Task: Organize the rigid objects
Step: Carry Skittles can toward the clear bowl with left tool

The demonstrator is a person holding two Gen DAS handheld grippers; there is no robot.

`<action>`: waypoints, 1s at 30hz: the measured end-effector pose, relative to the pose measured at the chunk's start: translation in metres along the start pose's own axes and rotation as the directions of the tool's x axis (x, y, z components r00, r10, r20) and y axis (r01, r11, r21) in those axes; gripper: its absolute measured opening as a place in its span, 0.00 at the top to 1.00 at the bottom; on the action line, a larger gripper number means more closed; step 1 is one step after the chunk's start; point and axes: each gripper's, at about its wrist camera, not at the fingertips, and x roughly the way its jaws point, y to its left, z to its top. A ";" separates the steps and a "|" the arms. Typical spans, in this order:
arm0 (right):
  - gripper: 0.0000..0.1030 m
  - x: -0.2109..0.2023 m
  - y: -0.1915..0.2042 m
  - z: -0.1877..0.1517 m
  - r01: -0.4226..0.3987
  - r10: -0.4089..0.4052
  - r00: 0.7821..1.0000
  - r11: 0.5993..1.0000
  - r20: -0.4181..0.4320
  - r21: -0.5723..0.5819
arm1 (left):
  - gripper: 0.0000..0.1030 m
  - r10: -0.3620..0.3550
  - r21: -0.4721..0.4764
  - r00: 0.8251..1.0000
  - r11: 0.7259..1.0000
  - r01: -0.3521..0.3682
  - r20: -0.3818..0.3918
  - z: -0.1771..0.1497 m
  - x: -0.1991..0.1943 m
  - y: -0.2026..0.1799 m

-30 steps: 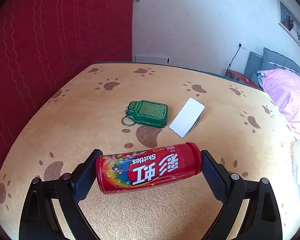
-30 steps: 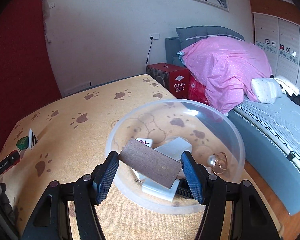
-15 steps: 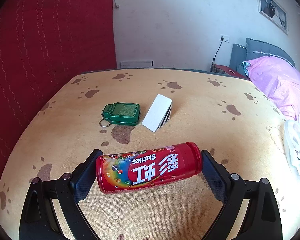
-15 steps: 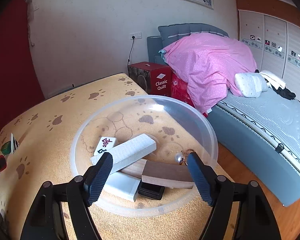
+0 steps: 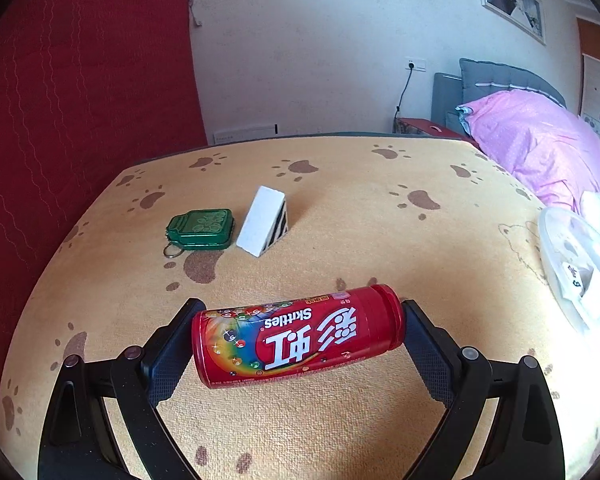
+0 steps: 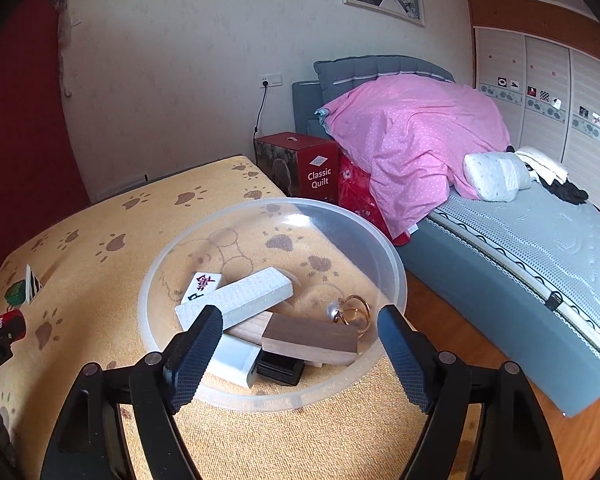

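Bowl (image 5: 552, 240) cut off at edge, contents prob. blocks.

Red Skittles can (image 5: 296, 336), rainbow-printed — beside it, green tin (image 5: 201, 229); tan cloth (image 5: 340, 240), brown paw prints; pink quilt (image 6: 412, 136).

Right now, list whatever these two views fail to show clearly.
- Black item in the clear bowl, right wrist view: buried under the brown block, so unidentifiable.
- Bowl contents, left wrist view: cut off by the right edge.
- Green tin, right wrist view: hidden behind the striped white block.
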 end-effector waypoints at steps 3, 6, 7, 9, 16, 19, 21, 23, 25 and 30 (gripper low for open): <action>0.19 0.001 -0.007 0.000 0.008 -0.008 1.000 1.000 -0.002 0.010 | 0.07 -0.028 0.025 1.000 0.999 0.028 -0.009 -0.001 -0.004 -0.011; 0.19 -0.001 -0.014 -0.001 0.014 -0.014 1.000 1.000 0.004 0.016 | 0.07 -0.039 0.059 0.999 0.997 0.039 -0.002 -0.002 -0.011 -0.024; 0.19 -0.001 -0.015 -0.001 0.016 -0.016 1.000 1.000 0.006 0.016 | 0.07 -0.044 0.068 0.999 0.997 0.044 -0.001 -0.002 -0.012 -0.029; 0.19 -0.001 -0.018 -0.001 0.020 -0.020 1.000 1.000 0.006 0.014 | 0.07 -0.055 0.082 0.998 0.995 0.055 -0.003 -0.002 -0.015 -0.037; 0.19 -0.004 -0.029 0.000 0.024 -0.024 0.999 1.000 0.024 -0.001 | 0.07 -0.112 0.125 0.993 0.986 0.115 -0.032 -0.002 -0.021 -0.072; 0.19 -0.006 -0.038 -0.001 0.027 -0.027 0.999 1.000 0.032 0.011 | 0.07 -0.142 0.148 0.989 0.978 0.146 -0.037 -0.001 -0.025 -0.092; 0.18 -0.006 -0.045 -0.002 0.028 -0.029 0.999 0.999 0.036 0.021 | 0.07 -0.166 0.163 0.985 0.972 0.171 -0.041 -0.001 -0.027 -0.105; 0.18 -0.006 -0.050 -0.004 0.033 -0.034 0.999 0.999 0.041 0.030 | 0.07 -0.188 0.179 0.981 0.965 0.194 -0.046 0.000 -0.029 -0.119; 0.18 -0.005 -0.051 -0.009 0.024 -0.025 0.999 0.999 0.036 0.030 | 0.07 -0.213 0.192 0.975 0.956 0.220 -0.055 0.002 -0.029 -0.132; 0.18 -0.008 -0.050 -0.016 -0.002 0.001 0.999 1.000 0.049 0.012 | 0.07 -0.261 0.218 0.963 0.938 0.269 -0.065 0.008 -0.029 -0.160</action>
